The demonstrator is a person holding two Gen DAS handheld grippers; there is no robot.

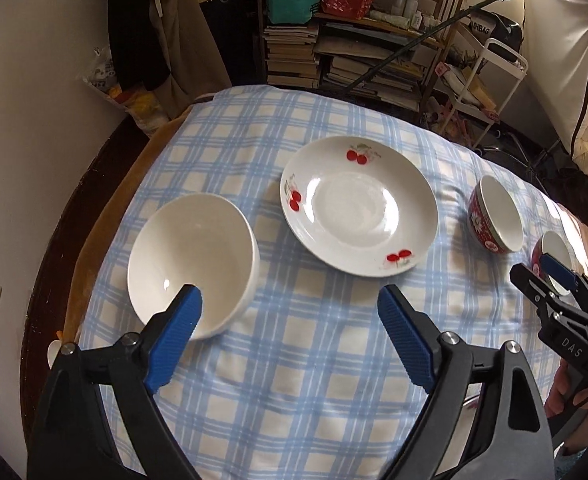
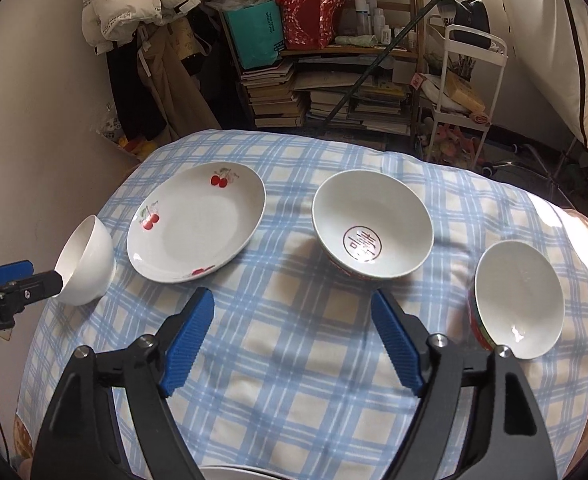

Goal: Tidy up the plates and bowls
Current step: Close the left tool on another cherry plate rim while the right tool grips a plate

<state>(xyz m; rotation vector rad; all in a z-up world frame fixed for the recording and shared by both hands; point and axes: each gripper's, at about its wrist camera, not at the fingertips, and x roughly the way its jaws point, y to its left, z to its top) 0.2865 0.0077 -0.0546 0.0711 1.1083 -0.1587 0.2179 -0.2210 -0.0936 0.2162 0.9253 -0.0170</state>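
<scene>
A white plate with red cherries (image 1: 357,206) (image 2: 198,220) lies mid-table on the blue checked cloth (image 1: 294,360). A plain white bowl (image 1: 192,264) (image 2: 88,266) stands left of it. My left gripper (image 1: 290,336) is open, its left finger over that bowl's near rim. A red-sided bowl with a red emblem inside (image 2: 371,224) (image 1: 495,216) stands right of the plate. A second red-sided bowl (image 2: 517,300) (image 1: 553,256) stands further right. My right gripper (image 2: 294,336) is open and empty above bare cloth, in front of the emblem bowl.
The table's dark round edge (image 1: 54,248) lies at the left by the wall. Behind the table stand a wooden shelf of books and bags (image 2: 333,60), hanging clothes (image 2: 154,40), a white trolley (image 2: 465,80) and a leaning pole (image 2: 393,44).
</scene>
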